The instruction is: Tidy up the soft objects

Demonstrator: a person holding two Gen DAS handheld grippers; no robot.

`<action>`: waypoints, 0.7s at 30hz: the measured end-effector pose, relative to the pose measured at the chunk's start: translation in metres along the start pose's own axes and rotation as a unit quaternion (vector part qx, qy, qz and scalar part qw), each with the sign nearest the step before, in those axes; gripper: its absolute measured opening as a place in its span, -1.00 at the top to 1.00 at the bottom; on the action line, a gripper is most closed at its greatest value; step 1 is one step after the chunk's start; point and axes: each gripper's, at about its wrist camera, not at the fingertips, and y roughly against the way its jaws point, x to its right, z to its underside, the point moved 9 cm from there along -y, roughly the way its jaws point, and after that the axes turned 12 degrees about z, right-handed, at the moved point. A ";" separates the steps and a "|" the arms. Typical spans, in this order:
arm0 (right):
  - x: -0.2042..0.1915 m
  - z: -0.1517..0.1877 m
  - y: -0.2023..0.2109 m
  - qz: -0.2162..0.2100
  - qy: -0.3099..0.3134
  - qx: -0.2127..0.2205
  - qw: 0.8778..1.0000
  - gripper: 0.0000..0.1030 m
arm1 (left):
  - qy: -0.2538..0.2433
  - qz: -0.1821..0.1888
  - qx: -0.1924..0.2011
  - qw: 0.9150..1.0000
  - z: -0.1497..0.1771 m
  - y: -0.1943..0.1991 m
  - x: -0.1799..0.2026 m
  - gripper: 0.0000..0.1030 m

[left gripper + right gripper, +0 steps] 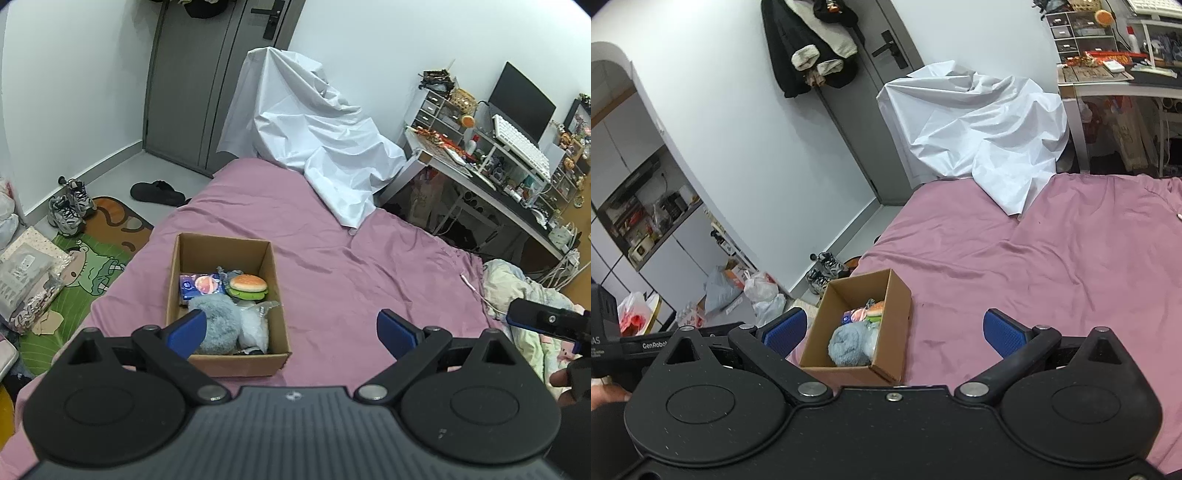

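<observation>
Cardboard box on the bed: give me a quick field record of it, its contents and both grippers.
box: open cardboard box on the pink bedsheet, upright
contents: burger toy, blue packet, grey fluffy plush, clear plastic bag
loose items on sheet near box: none visible
left gripper: open, empty, above the box's near right corner
right gripper: open, empty, over the box
other: white sheet draped at the bed's far end

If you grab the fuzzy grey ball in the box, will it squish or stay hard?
The fuzzy grey ball looks fluffy, so it would probably squish between the fingers and feel light. Packed against other things in the cardboard box, it likely won't roll away.
</observation>
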 end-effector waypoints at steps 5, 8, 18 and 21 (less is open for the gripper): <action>-0.004 0.001 0.009 0.006 0.015 -0.002 1.000 -1.00 | -0.003 0.009 0.003 1.000 0.003 0.011 0.015 -0.90; -0.007 0.002 0.017 0.009 0.026 0.001 1.000 -1.00 | -0.014 0.010 0.002 1.000 0.007 0.017 0.025 -0.90; -0.016 0.009 0.031 -0.011 0.055 -0.009 0.998 -1.00 | -0.038 -0.024 -0.003 0.999 0.017 0.022 0.046 -0.90; -0.018 0.011 0.032 -0.004 0.067 -0.010 0.998 -1.00 | -0.053 -0.029 -0.009 0.998 0.020 0.020 0.052 -0.91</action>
